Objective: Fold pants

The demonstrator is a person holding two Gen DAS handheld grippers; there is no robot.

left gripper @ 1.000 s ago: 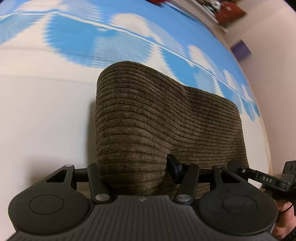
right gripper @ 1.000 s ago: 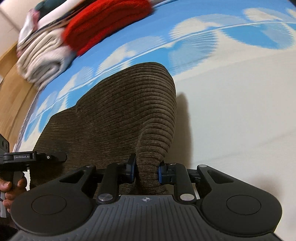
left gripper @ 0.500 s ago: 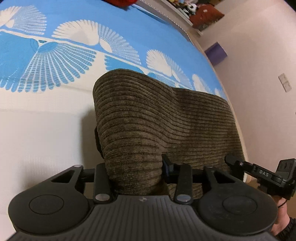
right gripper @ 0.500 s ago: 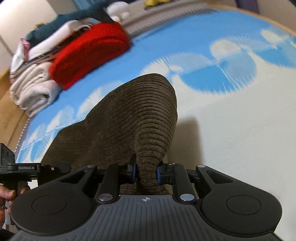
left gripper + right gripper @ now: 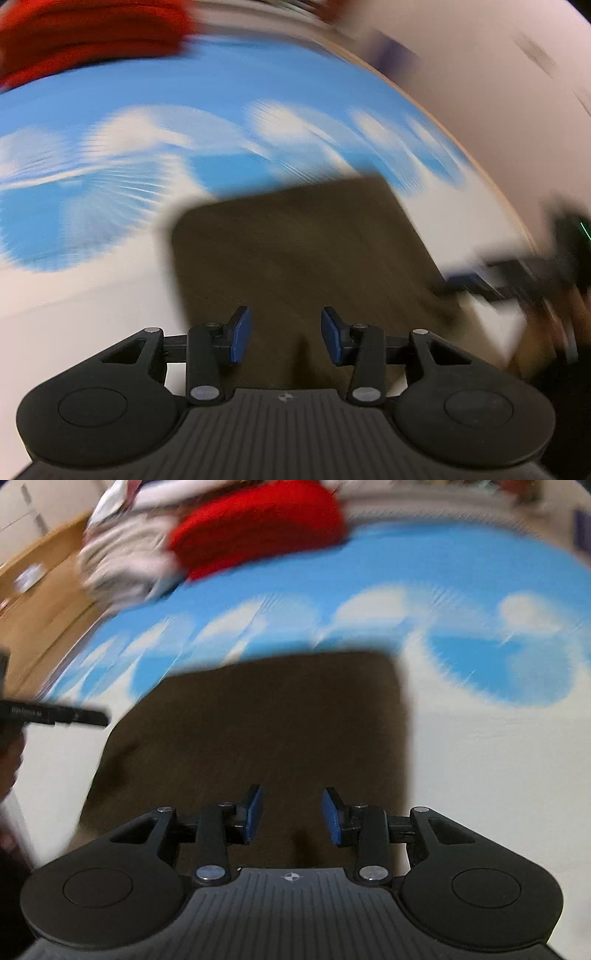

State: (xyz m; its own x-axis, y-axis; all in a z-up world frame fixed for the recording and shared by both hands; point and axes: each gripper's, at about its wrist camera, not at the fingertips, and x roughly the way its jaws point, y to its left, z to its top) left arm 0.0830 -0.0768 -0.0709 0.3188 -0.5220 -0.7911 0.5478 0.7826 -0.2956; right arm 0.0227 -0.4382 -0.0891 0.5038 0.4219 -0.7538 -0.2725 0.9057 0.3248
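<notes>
The bed fills both views ahead of your tongs, its blue and white cover bare on the outer side of each tong. The pants lie on it as a flat brown rectangle, just ahead of and below both tongs, with squared corners and no fabric standing up. You can judge the fold as laid down; what may be left is one more fold or a smoothing, and the blur hides whether the layers line up.

Room: the right tong has open cover off its right side, past the pants' right edge. The left tong has open cover off its left side. Far ahead sits a red pile beside pale laundry, well apart from the pants. The bed's wooden edge runs close beyond the pants on the left tong's right, so keep clear there.

Both tongs are open, nothing between their blue pads; the right jaws have just been opening and the left closing somewhat, with no cloth in them.
</notes>
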